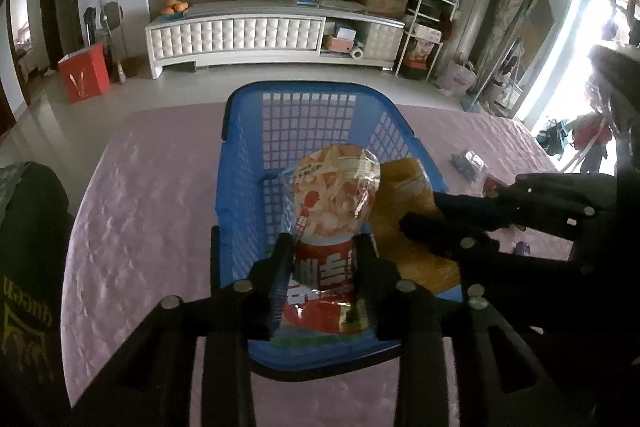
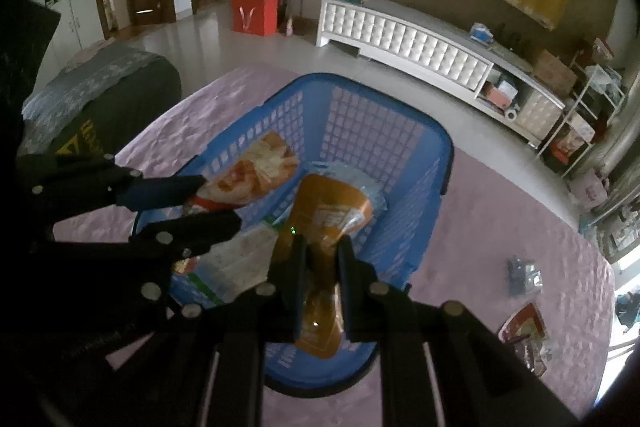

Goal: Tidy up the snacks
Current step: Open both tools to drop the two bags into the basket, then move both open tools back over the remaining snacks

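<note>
Left wrist view: left gripper (image 1: 325, 259) clamps a red chip bag (image 1: 334, 203) over the blue basket (image 1: 240, 187). Right gripper (image 2: 322, 257) pinches an orange pouch (image 2: 326, 215) (also above the basket).

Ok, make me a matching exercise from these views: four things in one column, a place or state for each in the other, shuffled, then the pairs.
Things:
1. red chip bag
2. orange pouch
3. blue basket
4. grey packet

Places:
A. on the pink tablecloth, outside the basket
B. held by the right gripper
C. holds a white-and-green packet
D. held by the left gripper

Pairs: 1-D, 2-B, 3-C, 4-A
</note>
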### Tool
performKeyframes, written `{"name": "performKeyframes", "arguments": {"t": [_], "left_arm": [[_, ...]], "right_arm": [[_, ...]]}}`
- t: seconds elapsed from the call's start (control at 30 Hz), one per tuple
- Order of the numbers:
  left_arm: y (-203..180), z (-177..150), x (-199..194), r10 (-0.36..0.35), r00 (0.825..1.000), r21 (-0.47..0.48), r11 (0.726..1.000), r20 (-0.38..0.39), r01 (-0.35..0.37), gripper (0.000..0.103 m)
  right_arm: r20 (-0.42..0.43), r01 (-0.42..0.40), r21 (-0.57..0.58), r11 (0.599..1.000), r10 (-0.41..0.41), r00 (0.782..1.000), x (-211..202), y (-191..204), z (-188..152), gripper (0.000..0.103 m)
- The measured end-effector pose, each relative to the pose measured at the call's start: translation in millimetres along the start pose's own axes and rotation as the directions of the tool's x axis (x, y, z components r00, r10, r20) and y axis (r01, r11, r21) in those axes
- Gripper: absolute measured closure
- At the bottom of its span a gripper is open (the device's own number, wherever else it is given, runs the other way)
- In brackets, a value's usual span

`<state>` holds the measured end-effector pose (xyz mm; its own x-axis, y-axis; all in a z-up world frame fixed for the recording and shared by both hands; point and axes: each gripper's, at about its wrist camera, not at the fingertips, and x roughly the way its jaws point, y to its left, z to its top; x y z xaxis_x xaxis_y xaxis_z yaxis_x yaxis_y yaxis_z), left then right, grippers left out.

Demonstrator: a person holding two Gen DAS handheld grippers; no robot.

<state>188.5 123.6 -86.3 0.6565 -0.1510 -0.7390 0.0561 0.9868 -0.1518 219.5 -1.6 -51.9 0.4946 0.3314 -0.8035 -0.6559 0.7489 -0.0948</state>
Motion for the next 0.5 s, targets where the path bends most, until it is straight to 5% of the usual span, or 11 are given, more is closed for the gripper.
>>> {"name": "performKeyframes", "arguments": {"t": [0.27,0.4,0.5], "left_arm": [[6.2,-3.4,-12.7,0.015,1.000,-0.008,1.000,0.020,-0.015,0.044],[7.2,-1.7,-22.0,0.019,0.999,-0.024,1.000,0.034,-0.018,0.041],[5.9,1.3,-30.7,0.027,0.998,-0.027,0.999,0.049,-0.026,0.039]], "right_arm": [[0.016,-0.028,0.031,0.999,0.027,1.000,-1.8,-9.3,-2.6,0.072],[0.011,-0.029,0.051,0.998,0.029,1.000,-6.7,-13.7,-5.9,0.045],[0.042,-0.041,0.064,0.997,0.038,0.998,-20.6,-18.5,-8.4,0.035]]}}
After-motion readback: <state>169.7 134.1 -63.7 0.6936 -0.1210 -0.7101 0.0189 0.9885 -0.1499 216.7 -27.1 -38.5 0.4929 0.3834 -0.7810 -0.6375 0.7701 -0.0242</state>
